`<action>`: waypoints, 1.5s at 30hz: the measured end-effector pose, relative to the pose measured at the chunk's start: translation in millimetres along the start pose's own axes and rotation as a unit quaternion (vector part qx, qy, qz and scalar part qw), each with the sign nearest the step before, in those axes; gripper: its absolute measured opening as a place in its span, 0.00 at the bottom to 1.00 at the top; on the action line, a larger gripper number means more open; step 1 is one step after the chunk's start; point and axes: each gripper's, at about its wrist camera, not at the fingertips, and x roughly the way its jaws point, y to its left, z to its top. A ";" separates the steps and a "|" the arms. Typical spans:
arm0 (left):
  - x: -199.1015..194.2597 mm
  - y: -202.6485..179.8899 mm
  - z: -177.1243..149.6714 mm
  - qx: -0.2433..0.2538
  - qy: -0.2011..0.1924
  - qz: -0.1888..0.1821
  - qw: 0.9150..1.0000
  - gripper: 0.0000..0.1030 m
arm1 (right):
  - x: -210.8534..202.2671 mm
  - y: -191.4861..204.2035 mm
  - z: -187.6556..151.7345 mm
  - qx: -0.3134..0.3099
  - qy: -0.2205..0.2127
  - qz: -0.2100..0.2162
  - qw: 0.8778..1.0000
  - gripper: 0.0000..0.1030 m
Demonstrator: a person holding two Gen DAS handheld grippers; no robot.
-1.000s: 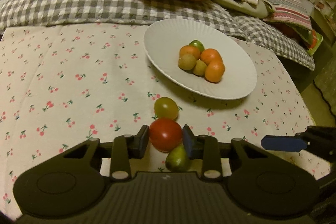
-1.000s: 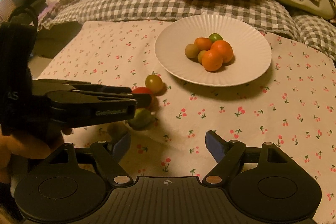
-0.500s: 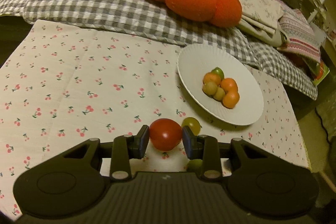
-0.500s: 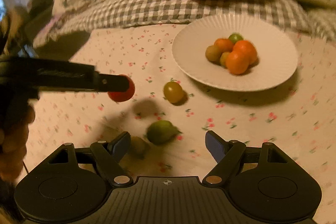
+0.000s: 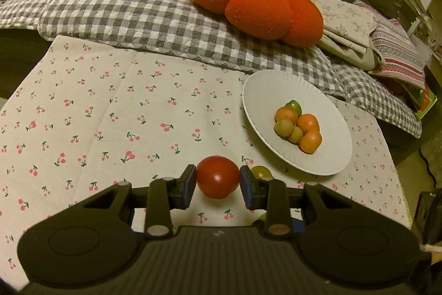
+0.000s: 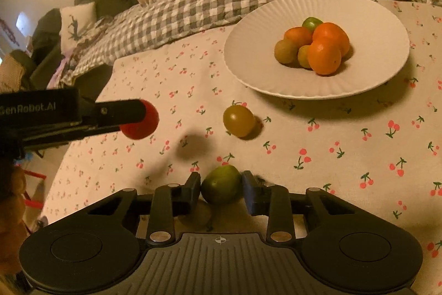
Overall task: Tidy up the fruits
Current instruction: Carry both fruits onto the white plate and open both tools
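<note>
The white plate [image 6: 315, 86] serves as the landmark on the cherry-print cloth [image 6: 331, 134] that covers the counter. Nearest the right wrist camera, well short of the plate, the right tool [image 6: 221, 188] has just been closing its jaws, and a green fruit [image 6: 221, 187] now sits between the pads, which press on both its sides — clenched on it, low over the cloth. Between that fruit and the plate, just off the plate's near rim, an olive-green tomato [image 6: 239, 120] lies loose on the cloth. Level with it but further from the plate, out to the side, the left tool [image 5: 218, 183] is clamped on a red tomato [image 5: 217, 176], held clear of the cloth with its shadow below; from the left wrist camera the pads squeeze it from both sides, and the olive-green tomato [image 5: 261, 172] peeks out past one finger, toward the plate [image 5: 259, 90]. On the plate itself a small heap of fruit [image 6: 315, 47] is gathered — three orange ones, two brownish-green ones and a bright green one at the back, all touching. Beyond the plate a grey checked blanket [image 5: 138, 13] lies over a sofa, with an orange pumpkin-shaped cushion [image 5: 254, 2] on it and folded cloths beside the cushion.
</note>
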 end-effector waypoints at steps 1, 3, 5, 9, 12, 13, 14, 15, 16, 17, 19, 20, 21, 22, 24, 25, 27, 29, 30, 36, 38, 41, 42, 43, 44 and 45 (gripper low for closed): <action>-0.2 0.1 0.5 0.001 -0.001 0.000 1.000 0.32 | -1.3 -0.2 0.9 -0.001 -0.004 -0.001 1.000 0.31; -0.4 0.0 1.0 0.001 -0.003 -0.002 1.000 0.32 | -4.4 0.1 2.0 -0.001 -0.008 -0.003 1.000 0.31; -1.1 -0.7 1.3 0.003 -0.005 -0.003 1.000 0.32 | -8.3 -0.2 4.2 0.004 -0.012 0.000 1.000 0.31; -0.6 -1.4 1.6 0.005 -0.006 -0.003 1.000 0.32 | -15.3 -0.5 9.1 0.005 -0.022 0.004 1.000 0.31; -0.5 -1.6 1.7 0.006 -0.006 -0.003 1.000 0.32 | -17.4 -1.1 11.4 0.007 -0.025 0.002 1.000 0.31; -0.5 -1.6 1.7 0.005 -0.006 -0.003 1.000 0.32 | -18.0 -1.0 11.6 0.006 -0.026 -0.001 1.000 0.31; -0.5 -1.6 1.9 0.005 -0.006 -0.004 1.000 0.32 | -18.5 -1.2 12.2 0.006 -0.026 -0.002 1.000 0.31; -0.7 -1.7 2.1 0.004 -0.007 -0.004 1.000 0.32 | -19.2 -1.5 12.8 0.007 -0.026 -0.002 1.000 0.31; -1.1 -1.9 2.5 0.005 -0.008 -0.005 1.000 0.32 | -19.8 -1.5 13.1 0.008 -0.027 -0.002 1.000 0.31; -1.4 -1.8 3.0 0.005 -0.009 -0.006 1.000 0.32 | -20.7 -1.5 13.4 0.008 -0.027 -0.002 1.000 0.31; -1.9 -2.0 3.8 0.004 -0.012 -0.007 1.000 0.32 | -23.3 -1.6 14.4 0.007 -0.031 -0.002 1.000 0.31; -2.1 -2.5 4.1 0.005 -0.013 -0.009 1.000 0.32 | -24.7 -1.6 15.1 0.007 -0.032 -0.001 0.999 0.31; -2.4 -2.9 4.5 0.005 -0.013 -0.010 1.000 0.32 | -26.2 -1.9 16.0 0.008 -0.035 0.000 0.999 0.31; -2.6 -3.5 4.5 0.006 -0.015 -0.010 1.000 0.32 | -28.2 -2.4 17.4 0.009 -0.038 0.000 0.999 0.31; -2.2 -5.6 5.4 0.008 -0.016 -0.012 1.000 0.32 | -32.4 -4.0 20.6 0.010 -0.045 -0.002 0.999 0.31; -2.1 -6.3 5.8 0.009 -0.017 -0.012 1.000 0.32 | -34.7 -5.2 22.3 0.011 -0.048 -0.002 0.999 0.31; -1.2 -8.5 6.8 0.012 -0.018 -0.013 1.000 0.32 | -39.6 -9.0 26.2 0.015 -0.056 -0.003 0.998 0.31; 0.3 -10.9 7.9 0.016 -0.020 -0.014 1.000 0.32 | -45.1 -13.2 30.7 0.021 -0.066 -0.006 0.998 0.31; 1.4 -12.6 8.4 0.018 -0.021 -0.015 0.999 0.32 | -47.6 -15.6 32.9 0.023 -0.069 -0.007 0.997 0.31; 9.9 -23.4 11.9 0.029 -0.025 -0.024 0.999 0.32 | -61.8 -32.1 43.1 0.045 -0.092 -0.019 0.995 0.31; 13.3 -27.7 14.3 0.033 -0.029 -0.026 0.999 0.32 | -64.9 -37.1 46.3 0.050 -0.099 -0.025 0.994 0.31; 18.9 -35.3 16.9 0.040 -0.034 -0.033 0.998 0.32 | -68.3 -42.7 50.1 0.054 -0.106 -0.034 0.992 0.31; 21.5 -38.7 17.7 0.042 -0.035 -0.039 0.998 0.32 | -69.4 -44.7 51.2 0.056 -0.108 -0.036 0.992 0.31; 24.0 -42.2 18.2 0.045 -0.037 -0.045 0.997 0.32 | -70.3 -47.6 52.8 0.059 -0.111 -0.039 0.991 0.31; 26.8 -46.4 18.7 0.049 -0.039 -0.051 0.997 0.32 | -71.0 -49.9 54.1 0.061 -0.113 -0.043 0.991 0.31; 30.1 -51.3 18.8 0.055 -0.041 -0.058 0.996 0.32 | -71.4 -52.7 55.7 0.064 -0.115 -0.047 0.990 0.31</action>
